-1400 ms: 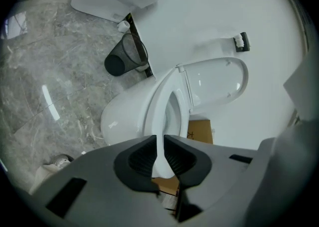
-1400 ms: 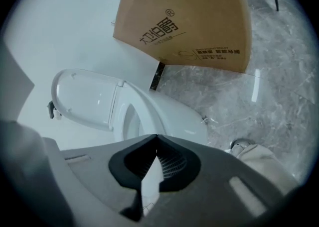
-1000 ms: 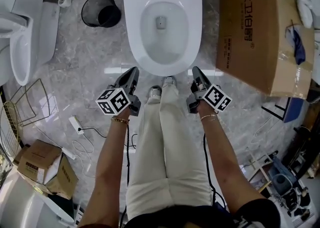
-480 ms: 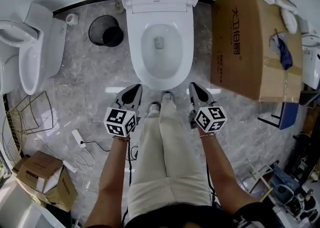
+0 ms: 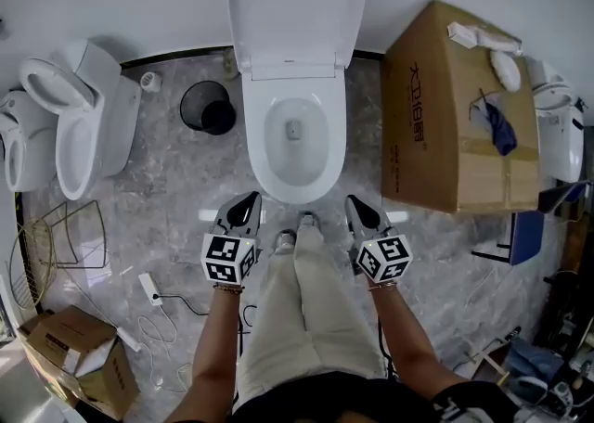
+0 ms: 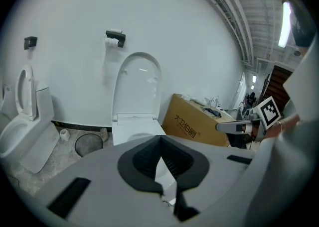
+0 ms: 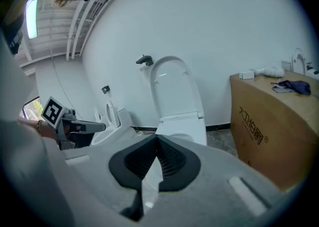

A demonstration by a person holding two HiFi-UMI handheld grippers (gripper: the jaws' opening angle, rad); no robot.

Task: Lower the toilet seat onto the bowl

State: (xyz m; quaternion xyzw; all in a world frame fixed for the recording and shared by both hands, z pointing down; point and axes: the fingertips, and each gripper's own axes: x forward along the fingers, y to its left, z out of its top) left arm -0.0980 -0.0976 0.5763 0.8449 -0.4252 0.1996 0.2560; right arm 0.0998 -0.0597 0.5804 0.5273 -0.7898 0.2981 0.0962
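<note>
Likely approach step: toilet seat (image 5: 295, 8) upright, well ahead of jaws; left gripper (image 5: 243, 211), right gripper (image 5: 359, 213) pressed together, empty. Next: tip seat forward.

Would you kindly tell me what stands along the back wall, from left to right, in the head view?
spare toilet → black waste bin → toilet with raised seat → cardboard box

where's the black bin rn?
Head view, upper left: the bin stands between the open toilet and the spare toilet.
</note>
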